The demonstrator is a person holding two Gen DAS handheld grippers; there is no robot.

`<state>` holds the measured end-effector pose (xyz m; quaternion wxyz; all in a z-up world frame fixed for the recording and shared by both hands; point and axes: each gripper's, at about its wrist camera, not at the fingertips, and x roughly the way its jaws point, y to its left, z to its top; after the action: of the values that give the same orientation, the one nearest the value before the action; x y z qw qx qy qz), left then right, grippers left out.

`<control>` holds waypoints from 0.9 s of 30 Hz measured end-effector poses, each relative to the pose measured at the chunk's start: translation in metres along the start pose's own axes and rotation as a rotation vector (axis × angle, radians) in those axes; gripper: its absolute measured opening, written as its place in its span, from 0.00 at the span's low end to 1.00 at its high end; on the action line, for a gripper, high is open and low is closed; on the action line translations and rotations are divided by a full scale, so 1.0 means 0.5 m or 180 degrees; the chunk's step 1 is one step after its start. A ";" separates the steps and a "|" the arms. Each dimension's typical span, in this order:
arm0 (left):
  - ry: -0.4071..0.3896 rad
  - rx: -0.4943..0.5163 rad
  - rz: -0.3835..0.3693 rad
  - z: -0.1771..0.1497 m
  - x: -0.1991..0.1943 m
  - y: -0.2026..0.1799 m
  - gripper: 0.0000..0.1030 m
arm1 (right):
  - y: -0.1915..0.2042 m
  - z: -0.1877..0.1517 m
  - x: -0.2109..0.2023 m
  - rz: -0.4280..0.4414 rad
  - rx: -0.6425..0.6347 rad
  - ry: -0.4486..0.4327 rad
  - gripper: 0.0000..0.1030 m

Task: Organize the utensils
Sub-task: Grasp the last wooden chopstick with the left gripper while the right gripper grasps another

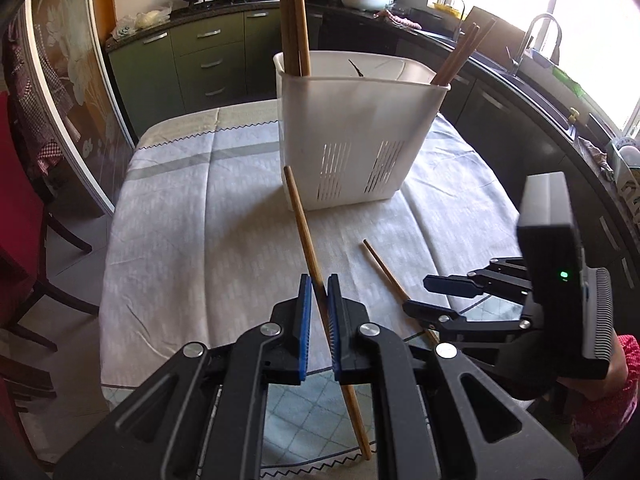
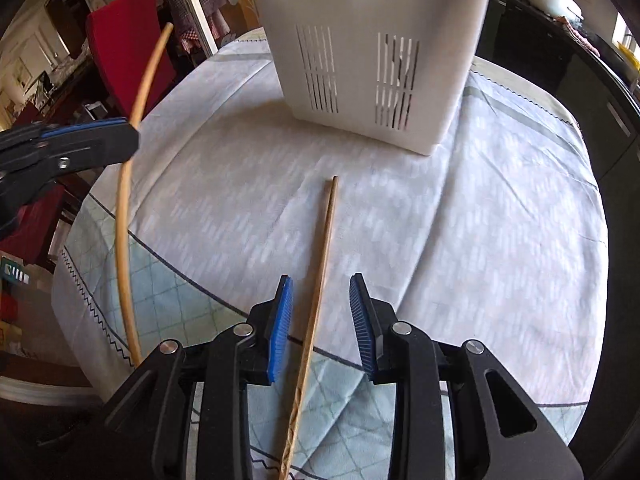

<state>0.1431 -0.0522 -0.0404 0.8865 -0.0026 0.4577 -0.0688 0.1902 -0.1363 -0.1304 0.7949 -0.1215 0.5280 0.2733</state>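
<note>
Chopsticks outside the white utensil holder (image 1: 352,136): two. First chopstick (image 1: 308,240) clamped in left gripper (image 1: 319,300). Second chopstick (image 2: 326,232) flat on counter (image 2: 480,240), between right gripper (image 2: 320,312) fingers, spread wide.

A white plastic utensil holder (image 1: 352,136) stands upright toward the far side of the table, its near wall cut with two groups of narrow slots low down. Several brown wooden chopsticks stand in it: a pair (image 1: 294,20) upright in the far left corner, and another few (image 1: 460,54) leaning out to the right at the right end. A long light-wood chopstick (image 1: 308,240) is pinched between the blue pads of the left gripper (image 1: 319,296), tilted, its far tip near the holder's lower left corner. A darker chopstick (image 2: 320,264) lies flat on the table, pointing toward the holder, between the spread pads of the right gripper (image 2: 320,320).
</note>
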 end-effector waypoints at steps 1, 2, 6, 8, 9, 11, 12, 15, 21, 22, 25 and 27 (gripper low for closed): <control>-0.0029 0.0005 0.0001 -0.003 -0.008 0.003 0.08 | 0.005 0.008 0.009 -0.0032 -0.0011 0.0025 0.29; -0.0048 0.0006 -0.0002 -0.003 -0.014 0.008 0.08 | 0.009 0.016 0.018 -0.0059 -0.0021 0.0050 0.29; -0.0115 0.0005 -0.0029 -0.011 -0.035 0.017 0.08 | 0.025 0.038 0.043 -0.0167 -0.0055 0.0115 0.29; -0.0161 0.0028 -0.0014 -0.013 -0.041 0.018 0.08 | 0.027 0.048 0.050 -0.0195 -0.0050 0.0137 0.29; -0.0171 0.0035 -0.0018 -0.014 -0.043 0.018 0.08 | 0.030 0.050 0.052 -0.0208 -0.0058 0.0141 0.29; -0.0179 0.0038 -0.0027 -0.017 -0.047 0.019 0.08 | 0.035 0.053 0.056 -0.0210 -0.0076 0.0126 0.24; -0.0182 0.0034 -0.0030 -0.018 -0.048 0.020 0.08 | 0.037 0.055 0.057 -0.0203 -0.0088 0.0125 0.18; -0.0183 0.0036 -0.0029 -0.020 -0.049 0.017 0.08 | 0.033 0.060 0.056 -0.0141 -0.0035 0.0130 0.06; -0.0186 0.0061 -0.0046 -0.021 -0.051 0.015 0.08 | 0.018 0.045 0.023 -0.0079 0.0015 -0.0036 0.06; -0.0186 0.0067 -0.0048 -0.021 -0.051 0.013 0.08 | 0.014 0.040 0.009 -0.0085 0.0015 -0.0091 0.06; -0.0195 0.0070 -0.0056 -0.018 -0.054 0.011 0.07 | 0.008 0.033 -0.036 -0.0040 0.0040 -0.0264 0.06; -0.0219 0.0078 -0.0058 -0.017 -0.059 0.011 0.07 | 0.002 0.025 -0.075 -0.0003 0.0074 -0.0405 0.06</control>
<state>0.1199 -0.0427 -0.0216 0.9010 0.0017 0.4260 -0.0823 0.1884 -0.1411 -0.0912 0.8283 -0.0948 0.4795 0.2739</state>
